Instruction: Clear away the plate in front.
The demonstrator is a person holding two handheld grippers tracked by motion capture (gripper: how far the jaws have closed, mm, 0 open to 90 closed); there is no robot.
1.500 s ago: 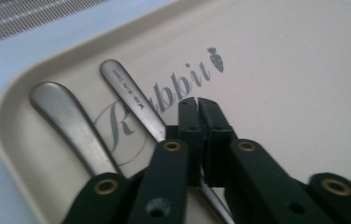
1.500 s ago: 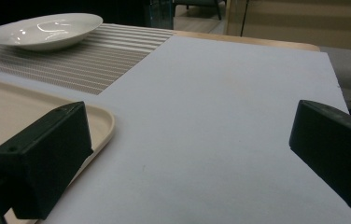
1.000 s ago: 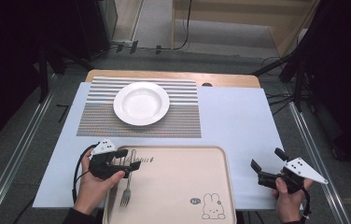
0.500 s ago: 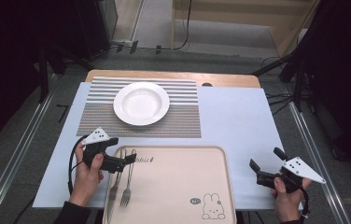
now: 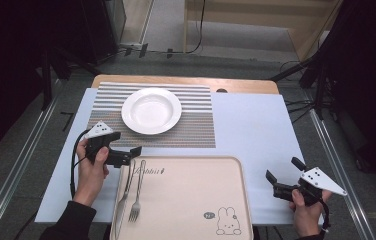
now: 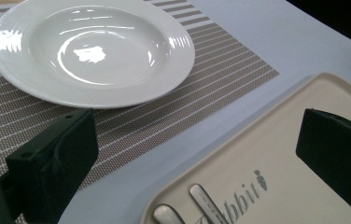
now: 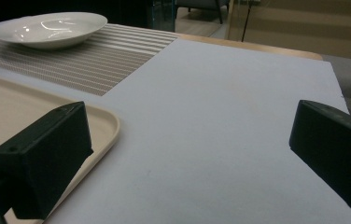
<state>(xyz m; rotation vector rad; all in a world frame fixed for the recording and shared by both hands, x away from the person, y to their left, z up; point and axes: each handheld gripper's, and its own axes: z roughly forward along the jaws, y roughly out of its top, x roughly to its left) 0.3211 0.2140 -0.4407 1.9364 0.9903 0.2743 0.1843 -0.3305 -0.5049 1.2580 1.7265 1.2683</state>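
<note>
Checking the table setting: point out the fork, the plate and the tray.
fork (image 5: 137, 192), high view, middle of its handle.
plate (image 5: 151, 111), high view, centre of its bowl.
tray (image 5: 241, 200), high view, its right rim.

The left tool (image 5: 126, 154) has drawn back from the tray (image 5: 191, 200) — a second ago it sat over the tray's near-left part, above the fork (image 5: 137, 192) and knife (image 5: 124, 195); now it hangs at the tray's far-left corner, by the placemat (image 5: 196, 125). Its jaws have just been opening — nothing between them — and the cutlery handles lie uncovered.
</note>
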